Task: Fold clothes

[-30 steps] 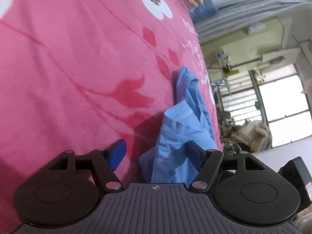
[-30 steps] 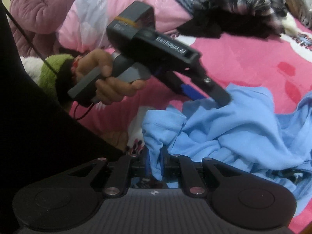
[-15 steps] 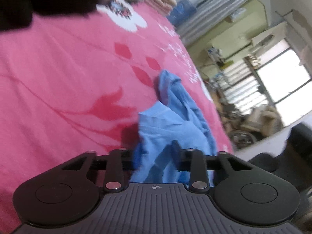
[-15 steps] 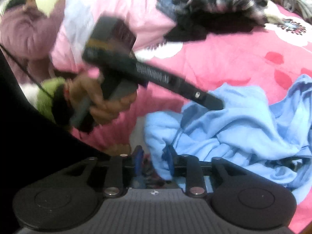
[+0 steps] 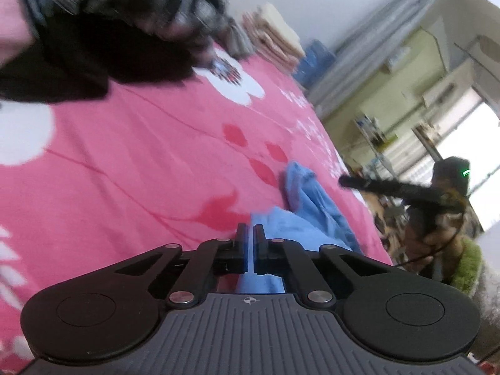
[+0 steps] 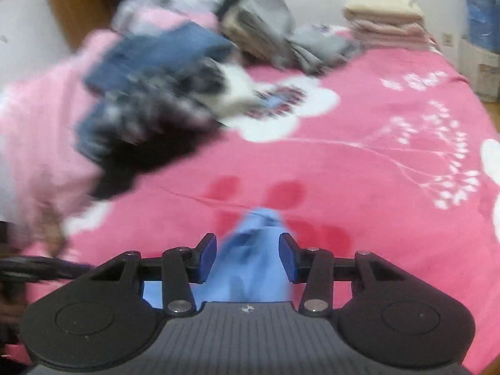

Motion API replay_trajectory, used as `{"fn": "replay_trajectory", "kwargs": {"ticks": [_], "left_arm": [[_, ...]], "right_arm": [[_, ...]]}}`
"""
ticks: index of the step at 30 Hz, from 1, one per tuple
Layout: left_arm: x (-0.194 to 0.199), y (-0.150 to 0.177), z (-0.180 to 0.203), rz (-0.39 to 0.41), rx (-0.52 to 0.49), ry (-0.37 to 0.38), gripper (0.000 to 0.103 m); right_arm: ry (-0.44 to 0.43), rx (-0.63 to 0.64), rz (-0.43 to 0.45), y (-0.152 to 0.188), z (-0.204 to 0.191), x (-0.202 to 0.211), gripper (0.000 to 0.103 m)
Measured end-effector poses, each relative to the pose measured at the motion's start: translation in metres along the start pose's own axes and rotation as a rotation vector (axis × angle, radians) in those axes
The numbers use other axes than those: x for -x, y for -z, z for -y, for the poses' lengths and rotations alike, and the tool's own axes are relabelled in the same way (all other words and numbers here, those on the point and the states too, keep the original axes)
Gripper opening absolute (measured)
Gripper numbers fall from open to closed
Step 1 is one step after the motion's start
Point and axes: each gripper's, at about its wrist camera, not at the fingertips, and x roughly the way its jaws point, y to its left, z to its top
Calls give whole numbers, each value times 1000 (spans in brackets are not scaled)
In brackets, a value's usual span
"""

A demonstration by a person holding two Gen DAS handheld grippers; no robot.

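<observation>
A light blue garment (image 5: 312,206) lies crumpled on the pink flowered bedspread (image 5: 140,162). In the left wrist view, my left gripper (image 5: 251,237) is shut on an edge of it, and blue cloth shows in the thin gap between the fingers. The right gripper (image 5: 343,182) shows blurred at the right, above the garment. In the right wrist view, my right gripper (image 6: 247,240) is open. The blue garment (image 6: 250,268) bunches up between and below its blue pads (image 6: 208,251), with no grip on it.
A heap of dark, plaid and denim clothes (image 6: 150,100) lies at the back left of the bed. Grey clothes (image 6: 272,40) and folded towels (image 6: 384,22) sit along the far wall. A hand with a green cuff (image 5: 468,265) is at the bed's right edge.
My left gripper has shut on the blue garment's edge. My right gripper has opened and let go of the cloth, and its view has swung up across the bed.
</observation>
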Motion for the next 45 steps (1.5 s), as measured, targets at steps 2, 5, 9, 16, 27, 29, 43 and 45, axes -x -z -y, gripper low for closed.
{"fn": "replay_trajectory", "kwargs": {"ticks": [2, 5, 9, 16, 27, 29, 43, 45], "left_arm": [[7, -3, -6, 33, 20, -25, 0], [9, -10, -28, 17, 133, 10, 2], [-13, -10, -28, -106, 166, 97, 20], [-66, 1, -3, -276, 149, 126, 46], [-43, 6, 41, -146, -141, -9, 2], [-34, 1, 41, -105, -140, -41, 2], [-55, -16, 33, -53, -187, -135, 2], [-63, -14, 29, -95, -165, -128, 3]], "right_arm": [[57, 5, -21, -2, 10, -18, 47], [86, 0, -18, -5, 21, -27, 47], [53, -46, -21, -5, 31, -31, 47], [24, -119, -8, 3, 39, -26, 47], [45, -109, 36, 11, 33, -21, 13], [67, -106, 60, 12, 31, -18, 8], [290, -228, 53, 33, 71, 17, 9], [284, -205, 30, 37, 72, 11, 15]]}}
